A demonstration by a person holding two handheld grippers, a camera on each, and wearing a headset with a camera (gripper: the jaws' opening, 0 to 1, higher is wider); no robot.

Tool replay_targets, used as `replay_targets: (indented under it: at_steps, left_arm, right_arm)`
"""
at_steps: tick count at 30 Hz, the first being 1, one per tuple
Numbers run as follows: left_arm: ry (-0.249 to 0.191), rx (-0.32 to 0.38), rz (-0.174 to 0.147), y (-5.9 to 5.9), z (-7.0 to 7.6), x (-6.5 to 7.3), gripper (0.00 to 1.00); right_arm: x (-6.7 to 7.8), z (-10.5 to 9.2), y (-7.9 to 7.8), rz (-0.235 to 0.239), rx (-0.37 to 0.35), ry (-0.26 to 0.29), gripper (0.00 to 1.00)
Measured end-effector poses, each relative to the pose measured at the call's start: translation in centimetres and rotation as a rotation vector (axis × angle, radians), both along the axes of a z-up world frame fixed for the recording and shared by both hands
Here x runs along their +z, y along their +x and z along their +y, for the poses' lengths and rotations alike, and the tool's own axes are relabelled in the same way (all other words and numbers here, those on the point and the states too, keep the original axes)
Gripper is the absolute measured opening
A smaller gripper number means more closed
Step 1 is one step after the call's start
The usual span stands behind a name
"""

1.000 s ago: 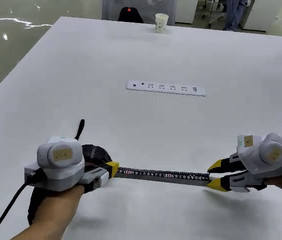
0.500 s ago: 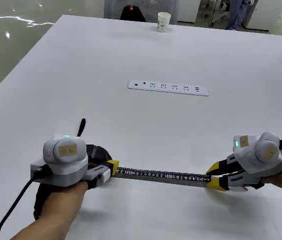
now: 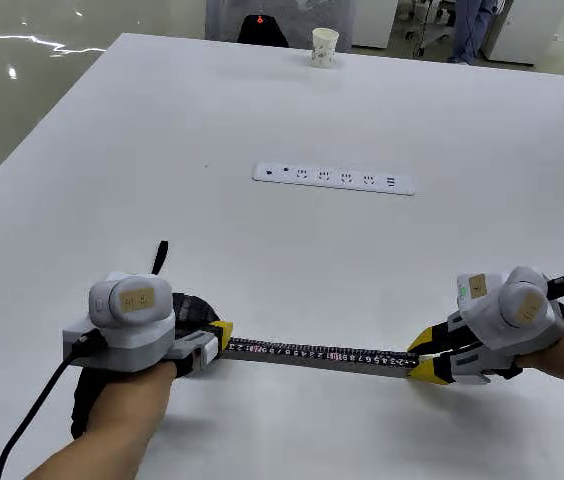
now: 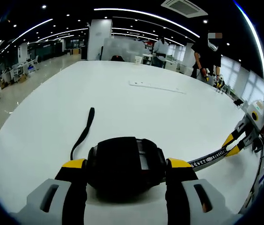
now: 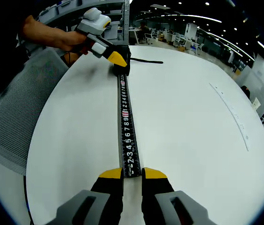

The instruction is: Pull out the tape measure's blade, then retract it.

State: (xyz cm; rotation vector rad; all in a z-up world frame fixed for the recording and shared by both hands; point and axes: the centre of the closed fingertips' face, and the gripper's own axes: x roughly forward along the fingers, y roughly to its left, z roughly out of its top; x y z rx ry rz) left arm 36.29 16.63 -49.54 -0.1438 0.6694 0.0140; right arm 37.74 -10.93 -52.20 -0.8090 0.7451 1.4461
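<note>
Tape measure case [image 3: 190,308]: on the tabletop [image 3: 362,260] near its front edge, clamped between the left gripper [image 4: 126,165] jaws.
Blade [image 5: 125,126]: drawn out flat along the front edge, rightward.
Right gripper [image 5: 132,173]: jaws almost closed, pinching the blade's tip.
Power strip [image 3: 332,177]: mid-tabletop, well apart.

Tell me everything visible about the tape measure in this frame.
The tape measure has a black rounded case, clamped in the left gripper, with a black wrist strap lying on the white table. Its dark blade with white numerals is pulled out straight, low over the table, its end pinched by the right gripper.
</note>
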Motion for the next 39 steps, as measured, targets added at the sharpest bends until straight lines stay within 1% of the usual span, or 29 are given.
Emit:
replay_targets:
  at_steps: [3, 5, 10, 20, 25, 28, 35, 39]
  left_arm:
    - [0.0, 0.004, 0.004, -0.01, 0.04, -0.01, 0.64]
    - [0.002, 0.004, 0.009, 0.06, 0.09, -0.07, 0.64]
    - [0.006, 0.008, 0.01, -0.01, 0.1, -0.06, 0.64]
    - [0.013, 0.02, 0.034, -0.04, 0.14, -0.28, 0.62]
    - [0.013, 0.014, 0.045, -0.03, 0.1, -0.3, 0.61]
    - [0.018, 0.012, 0.045, 0.0, 0.11, -0.32, 0.6]
    - [0.02, 0.006, 0.061, 0.01, 0.15, -0.38, 0.59]
    - [0.019, 0.004, 0.062, -0.03, 0.11, -0.43, 0.59]
  right_arm:
    - [0.03, 0.02, -0.02, 0.013, -0.022, -0.005, 0.1]
    - [0.01, 0.03, 0.01, 0.01, -0.015, -0.007, 0.1]
    - [0.0, 0.0, 0.03, 0.006, -0.007, -0.016, 0.1]
    - [-0.06, -0.01, -0.01, 0.002, 0.002, -0.025, 0.1]
    - [-0.01, -0.04, 0.02, 0.002, 0.005, -0.026, 0.1]
    - [0.0, -0.05, 0.01, 0.003, 0.005, -0.027, 0.1]
    - [-0.11, 0.02, 0.04, 0.005, 0.005, -0.03, 0.09]
    - [-0.15, -0.01, 0.05, 0.004, 0.006, -0.033, 0.09]
